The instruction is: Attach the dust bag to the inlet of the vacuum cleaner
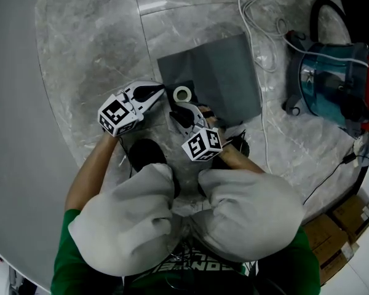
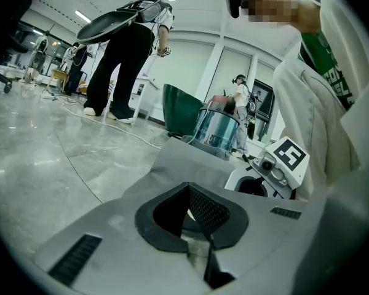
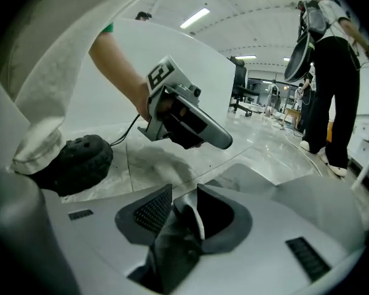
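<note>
- Position: flat grey fabric dust bag (image 1: 215, 72) lies on the grey marble floor (image 1: 92, 42) right in front of your knees, with its white round collar (image 1: 182, 94) at the near-left corner.
- Your left gripper (image 1: 158, 93) sits at the bag's left edge, level with the collar. Jaws are pinched to a slit on a thin pale-grey strip that looks like the bag's edge.
- Your right gripper (image 1: 177, 112) is just beside the collar on the near side. Jaws are narrowly apart, with a crumpled fold of bag fabric between the pads.
- Well apart to your right stands the teal canister vacuum cleaner (image 1: 329, 78); bag not on it.
- Between bag and vacuum runs a thin white cable (image 1: 258, 17).
</note>
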The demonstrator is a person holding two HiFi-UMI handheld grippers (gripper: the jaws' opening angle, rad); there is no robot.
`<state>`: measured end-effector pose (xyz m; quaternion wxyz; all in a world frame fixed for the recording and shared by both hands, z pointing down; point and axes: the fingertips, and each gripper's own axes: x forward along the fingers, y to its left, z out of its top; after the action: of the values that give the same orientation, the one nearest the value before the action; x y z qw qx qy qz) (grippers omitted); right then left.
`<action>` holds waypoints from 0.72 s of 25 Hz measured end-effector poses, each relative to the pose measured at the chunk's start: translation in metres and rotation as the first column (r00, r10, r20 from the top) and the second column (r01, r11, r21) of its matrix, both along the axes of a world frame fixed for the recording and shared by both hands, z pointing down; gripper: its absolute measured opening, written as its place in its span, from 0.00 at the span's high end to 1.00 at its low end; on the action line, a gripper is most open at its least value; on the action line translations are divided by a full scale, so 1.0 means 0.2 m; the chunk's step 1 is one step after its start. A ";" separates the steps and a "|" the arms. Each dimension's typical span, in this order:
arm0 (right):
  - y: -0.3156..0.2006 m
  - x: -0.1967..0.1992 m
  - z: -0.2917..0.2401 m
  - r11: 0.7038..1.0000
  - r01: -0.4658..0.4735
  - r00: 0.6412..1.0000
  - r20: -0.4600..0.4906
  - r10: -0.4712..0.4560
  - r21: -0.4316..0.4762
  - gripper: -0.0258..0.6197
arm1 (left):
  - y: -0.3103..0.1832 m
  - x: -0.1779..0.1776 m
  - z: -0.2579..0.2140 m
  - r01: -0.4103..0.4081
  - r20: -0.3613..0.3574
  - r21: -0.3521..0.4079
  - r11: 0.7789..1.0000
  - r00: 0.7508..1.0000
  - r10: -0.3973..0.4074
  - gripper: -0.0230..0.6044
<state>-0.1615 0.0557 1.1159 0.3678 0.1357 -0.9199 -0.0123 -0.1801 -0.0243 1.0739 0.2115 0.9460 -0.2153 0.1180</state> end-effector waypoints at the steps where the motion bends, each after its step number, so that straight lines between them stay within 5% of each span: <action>1: 0.00 0.00 0.02 1.000 -0.004 1.000 -0.019 0.004 0.003 0.78 | 0.00 0.00 0.00 -0.001 0.001 -0.001 1.000 1.000 0.001 0.96; 9: -0.03 0.02 0.10 0.996 -0.022 0.990 -0.135 0.034 0.088 0.78 | 0.00 0.02 0.02 -0.020 0.023 -0.008 1.000 1.000 0.020 0.96; 18: -0.17 0.18 -0.10 0.971 -0.194 0.979 -0.033 0.201 0.136 0.88 | -0.05 0.12 0.02 -0.126 0.093 0.034 0.991 0.988 0.122 0.96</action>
<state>-0.1259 0.0226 1.0950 0.3785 0.2504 -0.8902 -0.0398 -0.1564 -0.0343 1.0787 0.1751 0.9552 -0.1678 0.1697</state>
